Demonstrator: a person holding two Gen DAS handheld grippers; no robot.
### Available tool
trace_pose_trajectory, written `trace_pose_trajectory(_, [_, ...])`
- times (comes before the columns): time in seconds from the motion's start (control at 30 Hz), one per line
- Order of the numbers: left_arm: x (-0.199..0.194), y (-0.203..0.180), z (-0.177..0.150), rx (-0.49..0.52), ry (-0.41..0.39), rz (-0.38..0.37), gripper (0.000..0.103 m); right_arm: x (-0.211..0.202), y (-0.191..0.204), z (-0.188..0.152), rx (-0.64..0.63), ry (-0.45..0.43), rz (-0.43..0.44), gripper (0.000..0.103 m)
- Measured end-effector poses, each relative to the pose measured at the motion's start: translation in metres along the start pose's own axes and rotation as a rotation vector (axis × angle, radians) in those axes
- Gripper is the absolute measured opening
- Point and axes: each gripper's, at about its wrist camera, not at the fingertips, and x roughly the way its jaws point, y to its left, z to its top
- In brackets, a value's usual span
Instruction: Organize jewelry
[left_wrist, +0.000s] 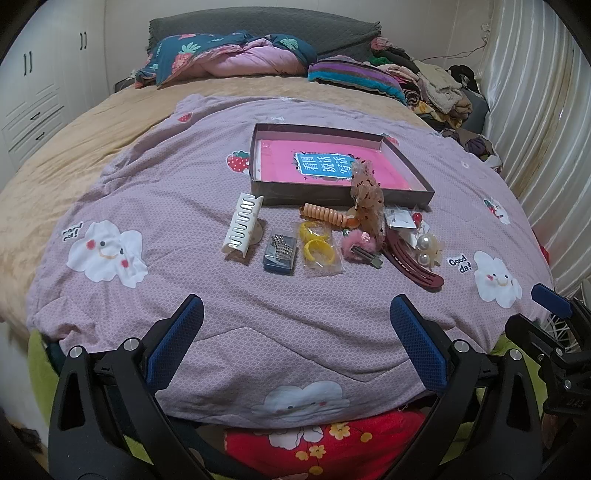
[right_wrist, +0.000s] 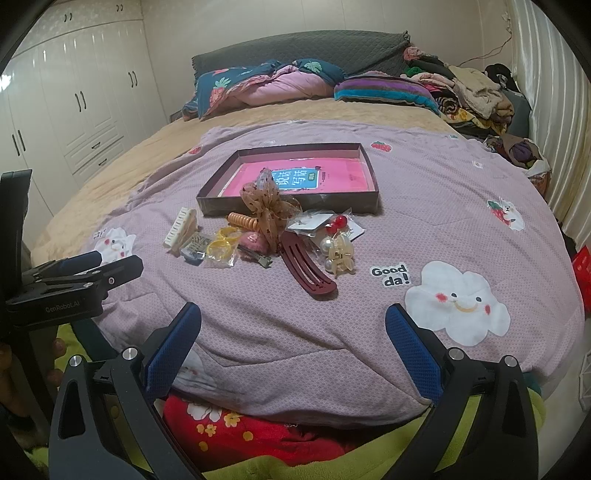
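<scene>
Both tools are wide open and hold nothing. The left tool (left_wrist: 295, 343) and the right tool (right_wrist: 293, 341) hang over the near edge of the purple quilt (left_wrist: 184, 206) on the bed. The hair things lie in a pile just in front of the shallow box (left_wrist: 406, 162): a white claw clip (left_wrist: 242, 223), yellow rings in a bag (left_wrist: 318, 248), a dark red clip (right_wrist: 308, 271) and a pearl clip (right_wrist: 338, 253).

A striped pillow (left_wrist: 351, 75) is lying by a heap of clothes (left_wrist: 436, 88), and white wardrobes (right_wrist: 74, 96) are standing beside the bed (left_wrist: 110, 122)
</scene>
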Motion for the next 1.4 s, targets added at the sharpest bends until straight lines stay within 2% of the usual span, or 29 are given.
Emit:
trace_pose_trajectory(0.53, [0.000,0.001,0.008,-0.008,-0.006,0.013,0.095,-0.001,0.001,0.011,0.005,0.001,0.009,0.099])
trace_pose_trajectory(0.7, [0.006,0.016,0.007,-0.031,-0.010,0.024,0.095,0.005,-0.002,0.021,-0.013,-0.003,0.018,0.099])
trace_pose_trajectory(1.27, [0.018,0.076,0.030,-0.128,-0.020,0.119,0.095,0.051,0.024,0.069,-0.094,0.011,0.100,0.099])
trace_pose_trajectory(1.4, [0.028,0.085,0.037,-0.135,-0.006,0.116,0.095,0.066,0.030,0.077,-0.111,0.022,0.114,0.099])
